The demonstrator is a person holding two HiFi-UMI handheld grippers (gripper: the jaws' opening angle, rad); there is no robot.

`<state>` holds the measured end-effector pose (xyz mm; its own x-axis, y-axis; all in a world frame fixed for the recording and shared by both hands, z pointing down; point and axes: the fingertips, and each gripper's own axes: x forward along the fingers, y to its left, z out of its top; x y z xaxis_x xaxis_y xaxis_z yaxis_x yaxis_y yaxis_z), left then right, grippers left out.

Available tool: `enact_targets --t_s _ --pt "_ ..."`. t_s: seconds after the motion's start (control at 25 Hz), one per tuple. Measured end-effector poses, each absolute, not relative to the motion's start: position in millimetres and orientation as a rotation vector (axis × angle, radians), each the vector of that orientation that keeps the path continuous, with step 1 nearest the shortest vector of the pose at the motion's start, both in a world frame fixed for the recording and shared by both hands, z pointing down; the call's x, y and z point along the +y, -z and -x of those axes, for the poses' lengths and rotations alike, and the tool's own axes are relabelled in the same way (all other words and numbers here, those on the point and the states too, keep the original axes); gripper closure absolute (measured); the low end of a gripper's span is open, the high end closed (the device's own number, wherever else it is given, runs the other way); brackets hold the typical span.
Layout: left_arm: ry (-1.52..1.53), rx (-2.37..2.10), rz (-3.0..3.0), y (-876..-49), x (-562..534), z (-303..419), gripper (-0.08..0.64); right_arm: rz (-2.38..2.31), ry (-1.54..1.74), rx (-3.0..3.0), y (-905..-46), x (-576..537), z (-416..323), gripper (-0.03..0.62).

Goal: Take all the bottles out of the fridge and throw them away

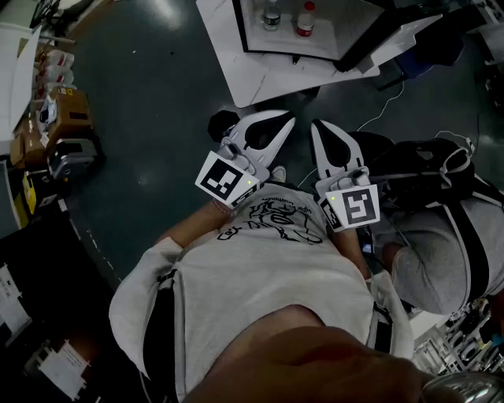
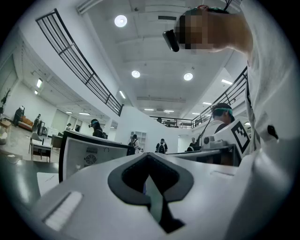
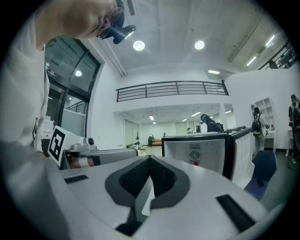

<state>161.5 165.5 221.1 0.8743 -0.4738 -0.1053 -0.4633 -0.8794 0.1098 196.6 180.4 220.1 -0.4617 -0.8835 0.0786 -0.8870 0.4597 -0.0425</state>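
A small black fridge (image 1: pixel 346 27) stands open on a white table (image 1: pixel 260 75) at the top of the head view. Inside it are a clear bottle (image 1: pixel 271 16) and a red-capped bottle (image 1: pixel 305 20). Both grippers are held close to the person's chest, pointing toward the fridge but well short of it. My left gripper (image 1: pixel 290 120) (image 2: pixel 148 155) is shut and holds nothing. Beside it, my right gripper (image 1: pixel 316 124) (image 3: pixel 150 158) is shut too, with nothing between its jaws. The fridge (image 3: pixel 201 152) shows ahead in the right gripper view, door open, and in the left gripper view the fridge (image 2: pixel 89 150) stands at the left.
Cardboard boxes and gear (image 1: pixel 63 118) line the left edge of the dark floor. A black bag (image 1: pixel 425 169) and a seated person in grey (image 1: pixel 449 244) are close on the right. A blue chair (image 3: pixel 262 171) stands right of the fridge. Several people stand in the far hall.
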Motion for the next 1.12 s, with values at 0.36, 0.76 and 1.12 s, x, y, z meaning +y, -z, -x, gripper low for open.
enact_targets --t_s 0.36,0.76,1.12 --pt "0.195 -0.733 -2.965 -223.6 167.0 -176.1 0.551 -1.632 -0.12 -2.651 -221.8 178.9 -212.2 0.583" --pt "0.182 -0.778 -2.944 -231.1 172.2 -195.6 0.551 -1.6 -0.144 -2.662 -227.6 186.6 -236.2 0.583" --pt "0.174 -0.797 -2.925 -232.2 168.6 -199.3 0.551 -1.596 -0.184 -2.663 -231.0 183.9 -244.3 0.583"
